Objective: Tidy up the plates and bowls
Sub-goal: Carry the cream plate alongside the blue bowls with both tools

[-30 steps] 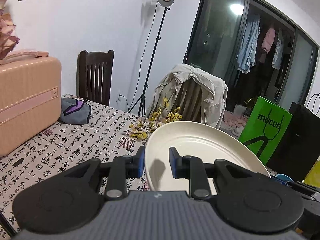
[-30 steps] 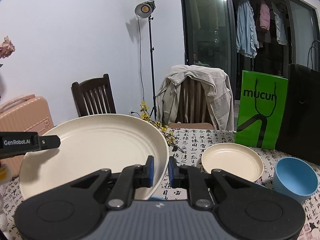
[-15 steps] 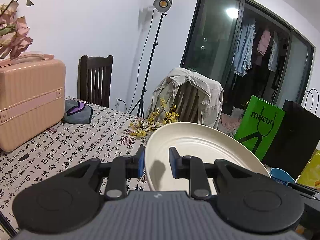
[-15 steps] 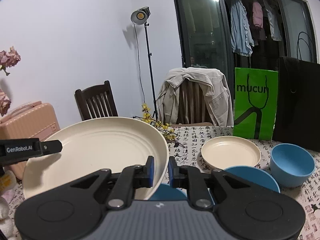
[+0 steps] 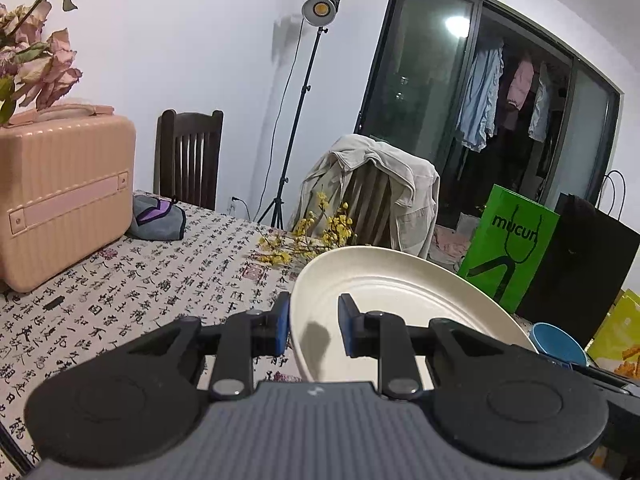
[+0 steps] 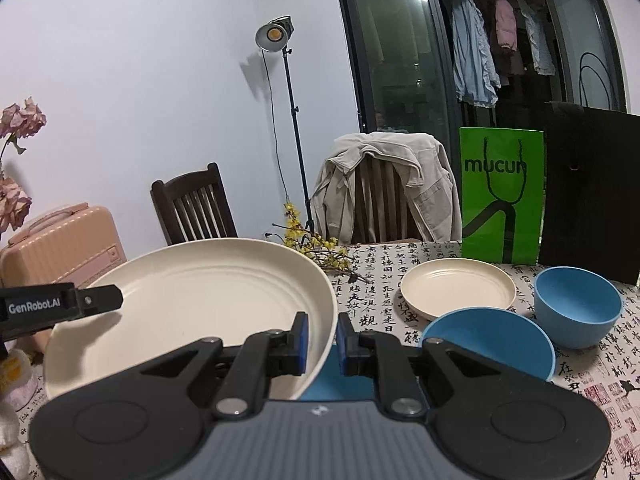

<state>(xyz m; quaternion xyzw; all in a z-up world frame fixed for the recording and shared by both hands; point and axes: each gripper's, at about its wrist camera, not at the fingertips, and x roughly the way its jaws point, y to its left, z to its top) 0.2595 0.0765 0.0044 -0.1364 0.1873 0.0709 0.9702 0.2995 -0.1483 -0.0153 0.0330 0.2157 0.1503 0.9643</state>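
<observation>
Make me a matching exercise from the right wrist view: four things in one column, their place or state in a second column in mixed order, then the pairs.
Things
1. large cream plate
2. small cream plate
3. deep blue bowl
4. green bag

Places or states
A. standing upright at the table's far edge
B. lying flat on the tablecloth, untouched
C. rim between the right gripper fingers
D. farthest right of the dishes

Pairs: 1-C, 2-B, 3-D, 4-A

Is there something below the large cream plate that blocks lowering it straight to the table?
Yes. A shallow blue dish lies on the tablecloth under the right rim of the large cream plate, just below the right tool.
</observation>
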